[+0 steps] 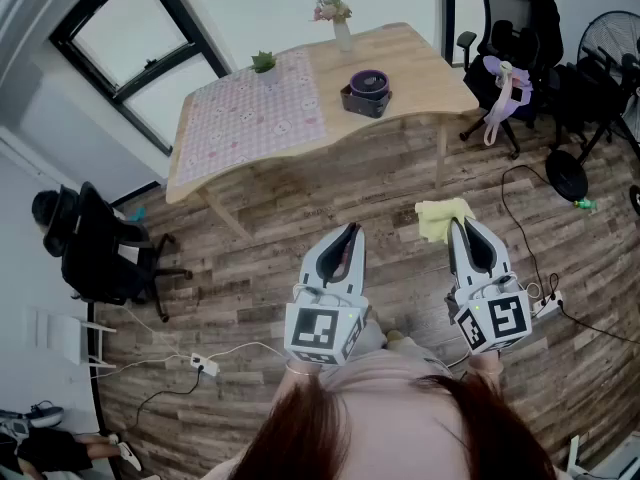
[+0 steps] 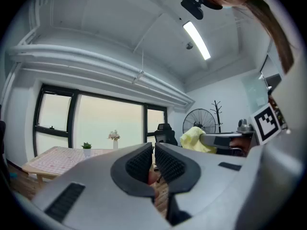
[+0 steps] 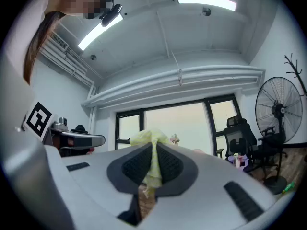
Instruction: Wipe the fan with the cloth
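Note:
A yellow cloth (image 1: 440,218) is pinched in my right gripper (image 1: 462,226), which is shut on it and held level over the wooden floor. In the right gripper view the cloth (image 3: 146,138) bunches up between the dark pads of the right gripper (image 3: 154,147). My left gripper (image 1: 346,232) hangs beside it, shut and empty, and its pads (image 2: 139,163) meet with nothing between them. The black standing fan (image 1: 612,38) is at the far right, well ahead of both grippers. The fan (image 3: 279,111) also shows in the right gripper view, and the fan (image 2: 198,122) appears behind the cloth (image 2: 194,138) in the left gripper view.
A wooden table (image 1: 400,58) ahead carries a pink mat (image 1: 260,108), a dark bowl (image 1: 367,90), a flower vase (image 1: 337,18) and a small plant (image 1: 264,63). Office chairs (image 1: 510,68) stand by the fan, another chair (image 1: 100,253) at left. Cables and a power strip (image 1: 200,365) lie on the floor.

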### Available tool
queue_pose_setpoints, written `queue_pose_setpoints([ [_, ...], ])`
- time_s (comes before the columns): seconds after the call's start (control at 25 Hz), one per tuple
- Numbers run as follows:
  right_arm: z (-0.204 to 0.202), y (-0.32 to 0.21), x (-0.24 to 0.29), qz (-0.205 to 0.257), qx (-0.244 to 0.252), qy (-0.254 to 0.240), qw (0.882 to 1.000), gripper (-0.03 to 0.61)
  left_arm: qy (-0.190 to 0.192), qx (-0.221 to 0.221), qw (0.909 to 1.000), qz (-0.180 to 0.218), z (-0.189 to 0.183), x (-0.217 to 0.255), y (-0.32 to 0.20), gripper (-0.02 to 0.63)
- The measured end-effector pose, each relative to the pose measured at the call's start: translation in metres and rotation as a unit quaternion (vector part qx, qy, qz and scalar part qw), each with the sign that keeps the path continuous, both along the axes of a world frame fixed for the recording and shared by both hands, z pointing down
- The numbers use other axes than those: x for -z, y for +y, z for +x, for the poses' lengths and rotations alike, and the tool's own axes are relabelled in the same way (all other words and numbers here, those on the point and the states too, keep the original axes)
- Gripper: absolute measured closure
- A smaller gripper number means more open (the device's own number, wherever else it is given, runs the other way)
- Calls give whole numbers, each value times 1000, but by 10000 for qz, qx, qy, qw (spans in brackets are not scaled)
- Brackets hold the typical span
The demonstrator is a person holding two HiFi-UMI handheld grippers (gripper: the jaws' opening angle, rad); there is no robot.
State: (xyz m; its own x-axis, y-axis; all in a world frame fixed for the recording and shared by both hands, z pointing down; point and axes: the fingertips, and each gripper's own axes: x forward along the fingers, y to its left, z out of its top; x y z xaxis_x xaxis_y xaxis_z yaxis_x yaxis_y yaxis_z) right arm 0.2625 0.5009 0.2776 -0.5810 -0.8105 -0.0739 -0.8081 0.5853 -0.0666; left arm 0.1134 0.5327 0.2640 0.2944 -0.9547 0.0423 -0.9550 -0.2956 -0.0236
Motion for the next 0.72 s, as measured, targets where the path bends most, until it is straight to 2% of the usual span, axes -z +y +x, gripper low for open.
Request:
queue_pose_setpoints([
  [0.32,-22,-21,8,55,67,-219,9997,554,33,38,10000,-13,-24,1,-20,594],
  [0.72,-75,-59,3,-47,183,-13,9998,554,178,3,9998,-121,-66,-8,-52,594],
])
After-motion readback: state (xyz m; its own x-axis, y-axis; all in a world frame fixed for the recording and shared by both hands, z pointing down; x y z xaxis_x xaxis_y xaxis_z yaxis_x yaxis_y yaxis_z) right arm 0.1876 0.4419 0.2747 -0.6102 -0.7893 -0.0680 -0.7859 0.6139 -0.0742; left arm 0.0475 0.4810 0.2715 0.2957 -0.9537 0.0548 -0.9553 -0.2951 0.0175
